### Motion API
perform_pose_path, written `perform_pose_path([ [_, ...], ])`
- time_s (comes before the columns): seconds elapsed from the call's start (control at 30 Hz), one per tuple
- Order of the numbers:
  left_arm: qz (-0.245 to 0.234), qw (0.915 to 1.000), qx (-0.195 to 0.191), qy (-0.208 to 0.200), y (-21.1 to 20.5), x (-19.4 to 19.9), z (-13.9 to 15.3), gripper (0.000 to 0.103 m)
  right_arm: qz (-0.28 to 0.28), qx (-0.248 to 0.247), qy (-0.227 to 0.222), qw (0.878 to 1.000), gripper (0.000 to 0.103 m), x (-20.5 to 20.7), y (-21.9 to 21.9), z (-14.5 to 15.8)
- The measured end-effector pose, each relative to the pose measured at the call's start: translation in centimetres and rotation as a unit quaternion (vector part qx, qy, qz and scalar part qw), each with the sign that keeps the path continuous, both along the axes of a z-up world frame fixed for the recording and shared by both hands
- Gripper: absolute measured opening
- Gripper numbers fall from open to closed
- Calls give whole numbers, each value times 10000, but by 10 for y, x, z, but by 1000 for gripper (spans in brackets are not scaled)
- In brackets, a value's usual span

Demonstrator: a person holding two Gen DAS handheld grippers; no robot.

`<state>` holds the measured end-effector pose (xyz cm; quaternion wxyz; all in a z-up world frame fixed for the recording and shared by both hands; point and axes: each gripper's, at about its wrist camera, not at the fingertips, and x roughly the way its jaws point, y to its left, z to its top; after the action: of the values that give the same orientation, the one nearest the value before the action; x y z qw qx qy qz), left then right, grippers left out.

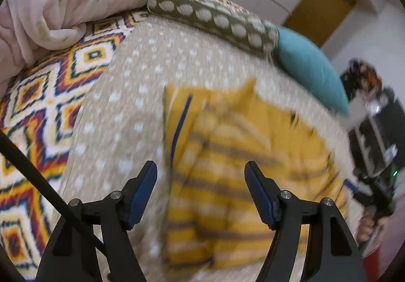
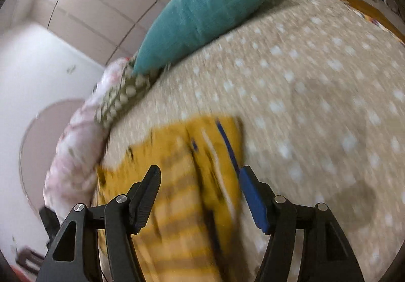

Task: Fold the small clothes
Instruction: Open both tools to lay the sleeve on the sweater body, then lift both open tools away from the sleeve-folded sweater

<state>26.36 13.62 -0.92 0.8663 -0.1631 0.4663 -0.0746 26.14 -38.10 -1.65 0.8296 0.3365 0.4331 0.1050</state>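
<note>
Beige dotted bedspread (image 1: 141,94) has the yellow striped shirt (image 1: 227,180) lying flat, long axis running away from the left gripper (image 1: 201,190) toward the teal pillow (image 1: 311,71). Both the left gripper and the right gripper (image 2: 200,195) hang over it with fingers spread wide, holding nothing.

Left claw (image 1: 200,175) spread wide, holding nothing. Right claw (image 2: 200,182) likewise spread wide and empty, also visible at three o'clock in the left wrist view.

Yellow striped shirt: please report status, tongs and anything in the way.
Left tongs open, empty. Right tongs open, empty. Shirt lies on dotted blanket, not gripped. Teal pillow beyond it, clear of shirt.
</note>
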Motion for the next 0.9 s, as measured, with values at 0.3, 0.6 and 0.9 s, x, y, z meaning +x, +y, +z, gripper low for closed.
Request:
perform_pose_path([
  [0.3,-767,9840,1582,290,-38,-36,-34,45,917,-177,274,9953,13,-60,44,-36],
  [0.6,42,9632,2678,238,-3,-47,-7,34,436,-407,351,9976,13,-78,10,-36],
  [0.9,687,9820,1735,-286,1,-83,4,73,695,-1373,-657,9859,16,-86,69,39],
])
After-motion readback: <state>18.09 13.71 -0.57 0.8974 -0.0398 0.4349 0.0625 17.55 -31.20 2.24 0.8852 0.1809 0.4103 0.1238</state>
